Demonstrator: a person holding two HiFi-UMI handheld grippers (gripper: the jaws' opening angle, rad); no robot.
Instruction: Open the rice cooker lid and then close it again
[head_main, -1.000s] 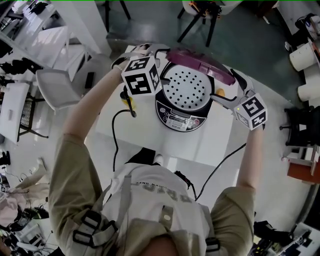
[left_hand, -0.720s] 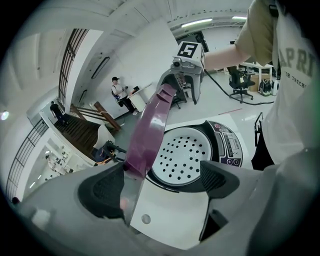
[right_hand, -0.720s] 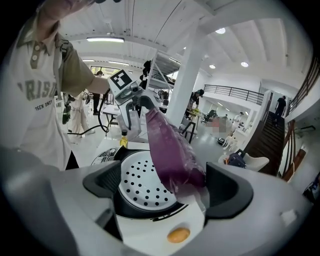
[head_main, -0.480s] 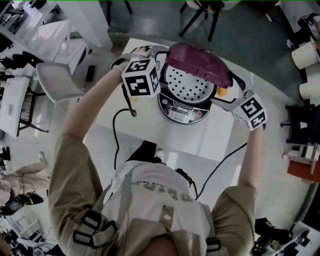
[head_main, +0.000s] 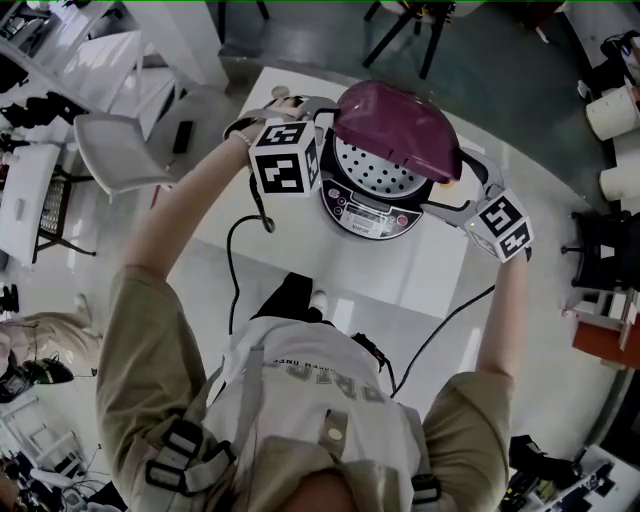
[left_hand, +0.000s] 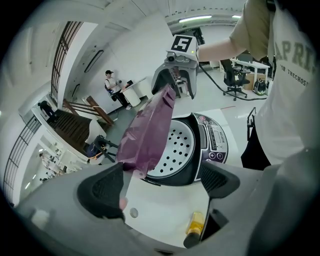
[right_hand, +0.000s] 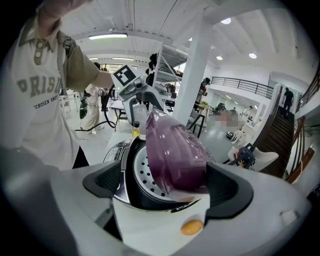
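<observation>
Head view counts two grippers, one rice cooker (head_main: 372, 205) and one purple lid (head_main: 398, 128). The cooker stands on a white table (head_main: 425, 275), with chairs (head_main: 115, 155) and a dark floor beyond. The left gripper (left_hand: 165, 186) has its jaws wide apart and grips nothing; the tilted, half-raised lid's lower edge sits just beside its left pad, the cooker beyond. The right gripper (right_hand: 167, 191) is likewise spread and empty, with cooker and lid framed between its pads; whether the lid touches one, I cannot tell.
</observation>
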